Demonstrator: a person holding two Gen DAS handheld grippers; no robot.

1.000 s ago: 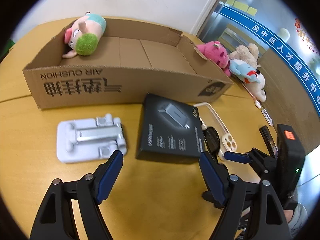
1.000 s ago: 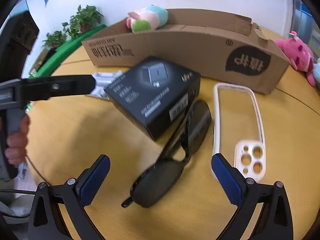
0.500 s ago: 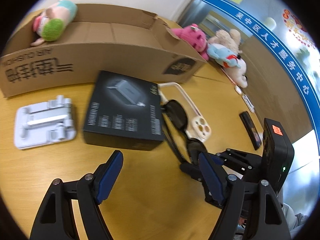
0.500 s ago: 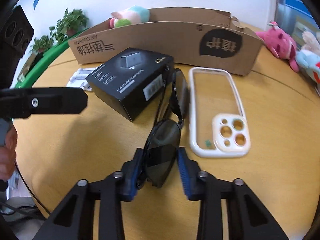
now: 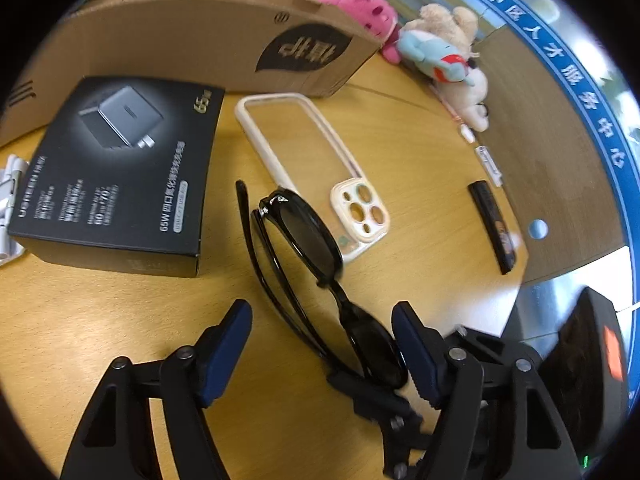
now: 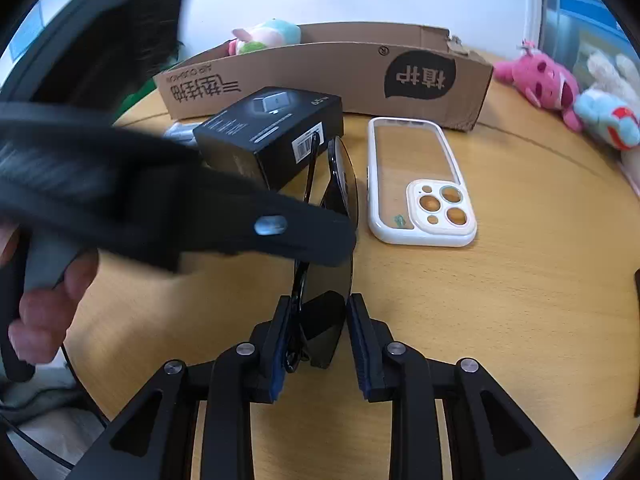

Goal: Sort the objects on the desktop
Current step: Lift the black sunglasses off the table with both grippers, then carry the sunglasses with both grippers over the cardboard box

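Black sunglasses (image 5: pixel 304 236) lie folded on the wooden table, also in the right wrist view (image 6: pixel 340 184). My right gripper (image 6: pixel 320 332) is shut on their near lens. My left gripper (image 5: pixel 322 344) is open, its fingers straddling the same near end of the sunglasses. A black charger box (image 5: pixel 116 168) lies to the left, a white phone case (image 5: pixel 320 168) to the right, also in the right wrist view (image 6: pixel 420 184). The cardboard box (image 6: pixel 320 76) stands behind with a plush toy (image 6: pixel 264 36) inside.
Pink (image 5: pixel 372 12) and beige and blue plush toys (image 5: pixel 452 60) lie at the table's far right. A small black bar (image 5: pixel 492 224) lies near the right edge. A white folding stand (image 5: pixel 8 192) peeks out left of the charger box.
My right gripper closed on the sunglasses' near lens. My left gripper swung right and came in close, its open fingers now around the sunglasses; it crosses the right wrist view.
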